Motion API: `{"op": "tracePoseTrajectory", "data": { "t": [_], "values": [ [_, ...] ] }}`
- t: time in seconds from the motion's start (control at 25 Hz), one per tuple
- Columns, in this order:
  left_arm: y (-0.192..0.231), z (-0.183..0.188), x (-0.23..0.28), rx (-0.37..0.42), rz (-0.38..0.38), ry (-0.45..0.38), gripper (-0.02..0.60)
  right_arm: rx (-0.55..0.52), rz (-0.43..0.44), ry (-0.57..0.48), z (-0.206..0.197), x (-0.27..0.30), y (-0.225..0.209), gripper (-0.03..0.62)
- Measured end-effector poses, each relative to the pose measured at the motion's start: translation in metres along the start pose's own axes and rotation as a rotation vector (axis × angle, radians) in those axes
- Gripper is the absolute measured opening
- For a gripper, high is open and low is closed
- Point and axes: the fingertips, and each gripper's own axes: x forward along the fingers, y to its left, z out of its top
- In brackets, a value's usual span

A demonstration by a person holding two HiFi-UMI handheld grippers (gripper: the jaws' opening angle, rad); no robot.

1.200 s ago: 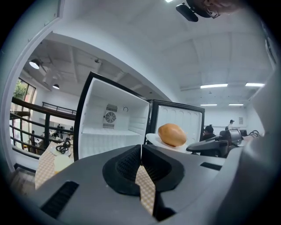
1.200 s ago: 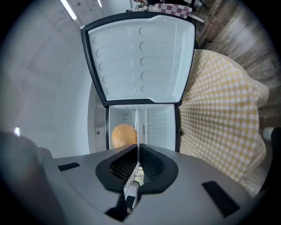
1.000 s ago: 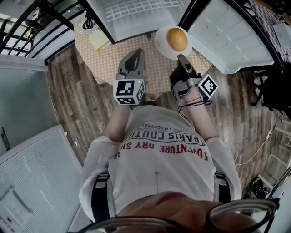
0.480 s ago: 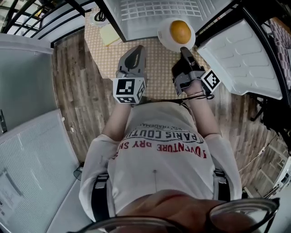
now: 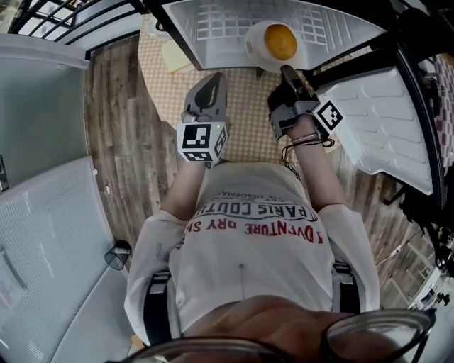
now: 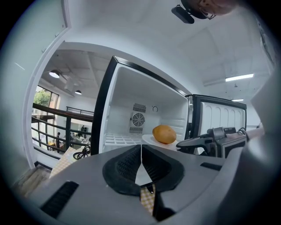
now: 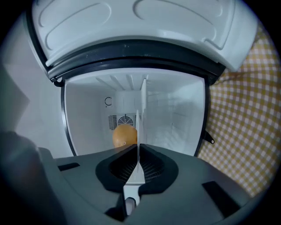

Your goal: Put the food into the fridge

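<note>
- Presently the right gripper [image 7: 137, 163] is clamped almost closed on the near rim of a round white plate [image 5: 252, 44], held out level towards the open white fridge [image 5: 213, 21].
- A round orange-yellow fruit [image 5: 281, 41] sits loose on that plate at the mouth of the fridge; I cannot tell whether it is over the shelf yet.
- The left gripper [image 6: 141, 159] has its jaws pressed together on nothing and hovers beside the right one.
- The risk, as I judge it, is that the plate is pinched at one edge only, so a tilt or jolt could roll the fruit off.
- The plate's far rim could also knock the open white door [image 5: 376, 120] if it goes in off-line.
</note>
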Motion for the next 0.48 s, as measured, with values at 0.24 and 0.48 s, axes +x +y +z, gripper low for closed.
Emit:
{"op": "tracePoseTrajectory", "data": {
  "t": [0.24,0.48],
  "values": [
    [0.005,-0.010,0.013,-0.013,0.024,0.030,0.028,-0.004,-0.010,0.016,0.014,0.035,-0.001,0.035],
    [0.012,-0.015,0.021,-0.016,0.054,0.046,0.028,-0.007,-0.012,0.028,0.018,0.057,-0.002,0.034]
  ]
}}
